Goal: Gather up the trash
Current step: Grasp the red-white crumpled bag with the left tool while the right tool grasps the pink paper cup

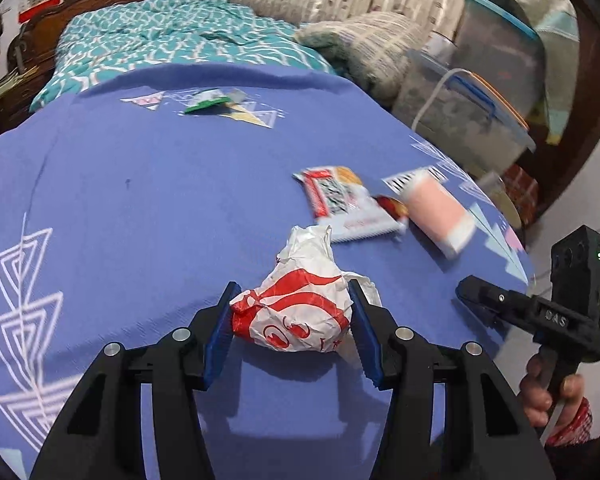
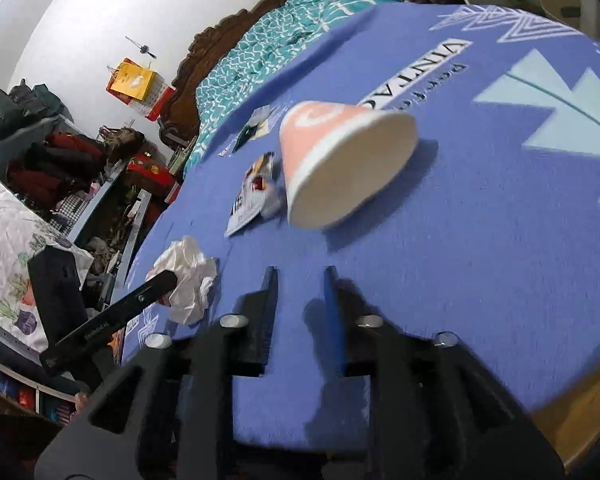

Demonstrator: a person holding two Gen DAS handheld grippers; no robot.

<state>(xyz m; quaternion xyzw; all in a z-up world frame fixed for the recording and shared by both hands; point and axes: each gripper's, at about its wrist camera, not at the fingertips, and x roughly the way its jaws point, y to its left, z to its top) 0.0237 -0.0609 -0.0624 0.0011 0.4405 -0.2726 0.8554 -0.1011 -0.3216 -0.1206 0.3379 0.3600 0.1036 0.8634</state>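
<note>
A crumpled white-and-red wrapper (image 1: 300, 304) lies on the blue bedsheet (image 1: 140, 200). My left gripper (image 1: 292, 300) is around it, both blue pads touching its sides. The wrapper also shows in the right wrist view (image 2: 190, 280), with the left gripper's finger (image 2: 140, 296) against it. A pink paper cup (image 1: 440, 212) lies on its side beyond, also in the right wrist view (image 2: 340, 160). A flat snack packet (image 1: 340, 204) lies beside the cup. My right gripper (image 2: 300, 276) is open and empty, low over the sheet short of the cup; its body also shows in the left wrist view (image 1: 532, 312).
A small green wrapper and paper scraps (image 1: 208, 102) lie farther up the bed. A teal quilt (image 1: 172, 40) and wooden headboard are beyond. Plastic storage bins (image 1: 480, 92) stand at the right edge. Shelves with clutter (image 2: 60, 168) stand left of the bed.
</note>
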